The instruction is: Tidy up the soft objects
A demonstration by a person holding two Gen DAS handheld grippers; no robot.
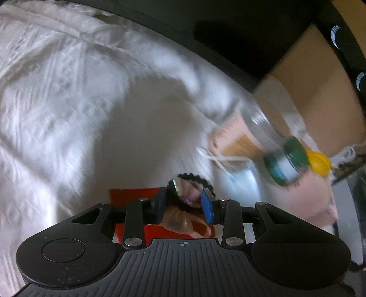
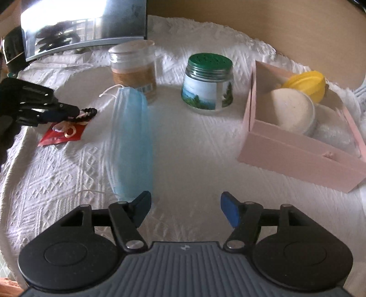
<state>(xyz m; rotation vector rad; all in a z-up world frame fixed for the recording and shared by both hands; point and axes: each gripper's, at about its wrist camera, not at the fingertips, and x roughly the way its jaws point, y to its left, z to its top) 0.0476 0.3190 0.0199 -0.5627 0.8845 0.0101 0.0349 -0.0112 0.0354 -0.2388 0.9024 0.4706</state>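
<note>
A home, likely a bedroom or dressing corner: a white woven cloth [image 2: 68, 182] covers the surface, a mirror [image 2: 84, 22] leans at the far left before a tan wall [image 2: 228, 11], and jars, a blue face mask [image 2: 131, 137] and a pink box [image 2: 286, 148] of powder puffs sit about.

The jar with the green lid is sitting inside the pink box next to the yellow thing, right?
Not quite. The jar with the green lid stands on the white cloth, outside the pink box and apart from it. The yellow thing really is in the box, beside a round white container. The right wrist view shows this clearly.
</note>
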